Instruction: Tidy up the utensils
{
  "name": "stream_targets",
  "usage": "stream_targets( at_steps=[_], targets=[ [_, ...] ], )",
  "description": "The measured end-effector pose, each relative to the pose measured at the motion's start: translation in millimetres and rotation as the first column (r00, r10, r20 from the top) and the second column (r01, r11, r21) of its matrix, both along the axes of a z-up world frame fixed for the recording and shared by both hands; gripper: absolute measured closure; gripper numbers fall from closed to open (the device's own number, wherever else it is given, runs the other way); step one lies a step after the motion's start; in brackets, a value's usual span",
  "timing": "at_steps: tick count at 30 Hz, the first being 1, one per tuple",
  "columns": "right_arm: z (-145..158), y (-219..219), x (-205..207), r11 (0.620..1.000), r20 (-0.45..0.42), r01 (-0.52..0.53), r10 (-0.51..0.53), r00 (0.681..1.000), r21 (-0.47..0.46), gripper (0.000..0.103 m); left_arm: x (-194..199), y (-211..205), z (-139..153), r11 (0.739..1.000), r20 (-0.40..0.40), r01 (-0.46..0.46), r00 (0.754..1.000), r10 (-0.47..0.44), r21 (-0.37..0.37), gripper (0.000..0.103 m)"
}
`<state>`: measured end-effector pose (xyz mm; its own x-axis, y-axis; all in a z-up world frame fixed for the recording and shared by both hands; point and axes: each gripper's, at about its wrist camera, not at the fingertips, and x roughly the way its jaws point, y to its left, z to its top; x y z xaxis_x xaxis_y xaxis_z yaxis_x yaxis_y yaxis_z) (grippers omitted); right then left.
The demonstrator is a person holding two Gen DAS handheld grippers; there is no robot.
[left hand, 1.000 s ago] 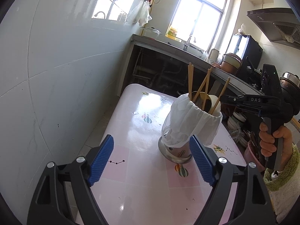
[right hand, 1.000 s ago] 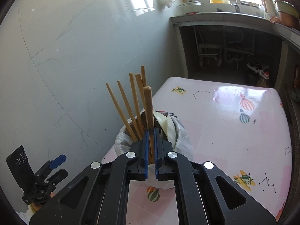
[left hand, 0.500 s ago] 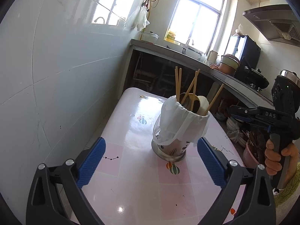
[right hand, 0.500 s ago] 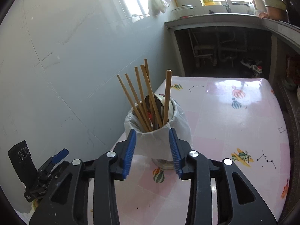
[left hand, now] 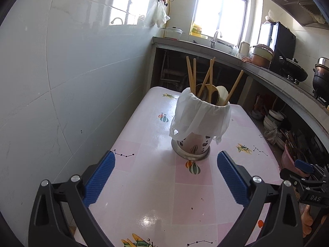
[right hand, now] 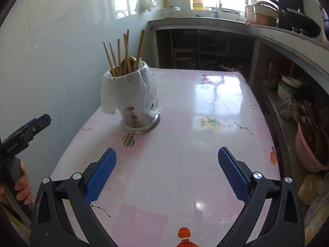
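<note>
A metal utensil holder [left hand: 191,146] lined with a white plastic bag stands on the pink patterned table [left hand: 152,195]. Several wooden chopsticks [left hand: 190,76] and spoons [left hand: 213,94] stick up out of it. My left gripper [left hand: 165,178] is open and hangs short of the holder with nothing between its blue pads. In the right wrist view the holder [right hand: 135,119] and its chopsticks [right hand: 119,55] sit ahead to the left. My right gripper [right hand: 167,171] hovers over the bare table [right hand: 205,144], its jaws opening wide with nothing between them.
A tiled wall [left hand: 61,82] runs along the table's left side. A counter [right hand: 267,30] with pots and a sink wraps the back and right. Below it are stacked bowls [right hand: 287,86] and a pink basin [right hand: 308,152]. A hand [right hand: 20,181] holds the left tool.
My right gripper let go of a chopstick, which now stands in the holder, opened fully and drew back from it. My left gripper widened slightly and backed away from the holder.
</note>
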<state>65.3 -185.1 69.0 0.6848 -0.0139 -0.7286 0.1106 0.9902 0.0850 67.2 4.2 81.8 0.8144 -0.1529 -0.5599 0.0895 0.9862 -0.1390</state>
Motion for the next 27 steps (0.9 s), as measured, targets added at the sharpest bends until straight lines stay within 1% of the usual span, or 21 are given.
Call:
stream_targets(
  at_steps=[3, 6, 10, 13, 17, 22, 27],
  targets=[
    [-2.4, 2.7, -6.7, 0.998, -0.01, 0.032, -0.033, 0.999, -0.048, 0.008, -0.7, -4.1, -4.8, 0.997, -0.027, -0.039, 0.999, 0.041, 0.065, 0.006],
    [-5.0, 4.7, -5.4, 0.997, -0.005, 0.053, -0.054, 0.999, -0.062, 0.008, -0.7, -4.3, -7.8, 0.992, -0.038, -0.058, 0.997, 0.063, 0.112, 0.006],
    [-7.5, 2.0, -6.1, 0.993, 0.003, 0.088, -0.088, 0.996, -0.076, 0.008, 0.7, -2.6, -8.8, 0.986, -0.057, -0.087, 0.994, 0.096, 0.143, 0.006],
    [-8.9, 3.2, -10.3, 0.991, 0.005, 0.097, -0.097, 0.995, -0.096, 0.008, 1.8, -0.8, -10.2, 0.985, -0.082, -0.08, 0.992, 0.093, 0.15, 0.006],
    [-10.8, 7.5, -10.3, 0.985, 0.009, 0.105, -0.105, 0.994, -0.14, 0.008, 2.9, 0.9, -13.6, 0.977, -0.08, -0.094, 0.991, 0.112, 0.192, 0.006],
    [-14.5, 3.1, -4.6, 0.989, -0.008, 0.097, -0.098, 0.995, -0.109, 0.008, 4.5, 13.6, -17.7, 0.966, -0.072, -0.13, 0.986, 0.149, 0.223, 0.006],
    [-25.9, -3.3, 4.7, 0.99, -0.04, 0.103, -0.107, 0.993, -0.093, 0.008, 11.8, 25.1, -26.8, 0.965, -0.11, -0.12, 0.983, 0.149, 0.231, 0.006]
  ],
)
